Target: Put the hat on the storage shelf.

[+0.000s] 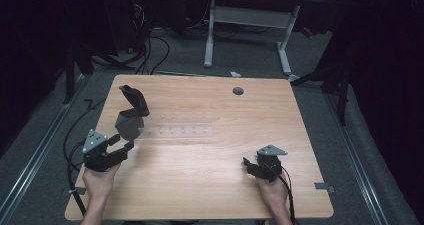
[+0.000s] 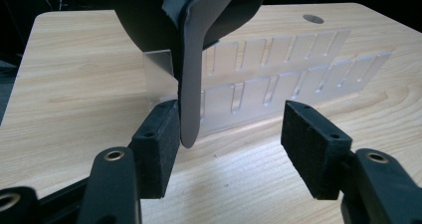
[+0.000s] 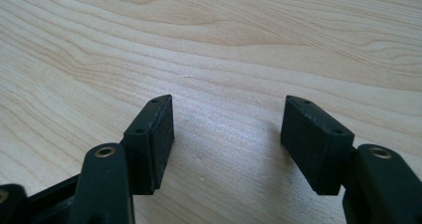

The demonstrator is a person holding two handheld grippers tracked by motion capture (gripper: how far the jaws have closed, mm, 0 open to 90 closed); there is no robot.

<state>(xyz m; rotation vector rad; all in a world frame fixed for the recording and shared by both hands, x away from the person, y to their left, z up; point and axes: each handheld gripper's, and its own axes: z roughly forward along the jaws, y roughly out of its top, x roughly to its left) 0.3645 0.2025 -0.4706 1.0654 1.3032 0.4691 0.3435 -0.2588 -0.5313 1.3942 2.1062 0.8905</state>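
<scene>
A dark grey curved object (image 1: 131, 116), with a bent handle and a round lower part, stands on the left of the wooden table (image 1: 210, 185). A clear slotted plate (image 1: 178, 131) lies flat to its right. My left gripper (image 1: 125, 145) is open just in front of the grey object. In the left gripper view the grey object's (image 2: 191, 79) lower edge hangs between the jaws, close to the left pad (image 2: 158, 142), and whether they touch is unclear. The clear plate (image 2: 283, 79) lies behind it. My right gripper (image 1: 248, 165) is open at the front right, over bare wood (image 3: 229, 45).
A round cable hole (image 1: 238, 91) sits near the table's far edge. Beyond the table stand a white desk frame (image 1: 210, 35) and floor cables (image 1: 155, 50). Metal rails (image 1: 35, 150) run along the floor on both sides.
</scene>
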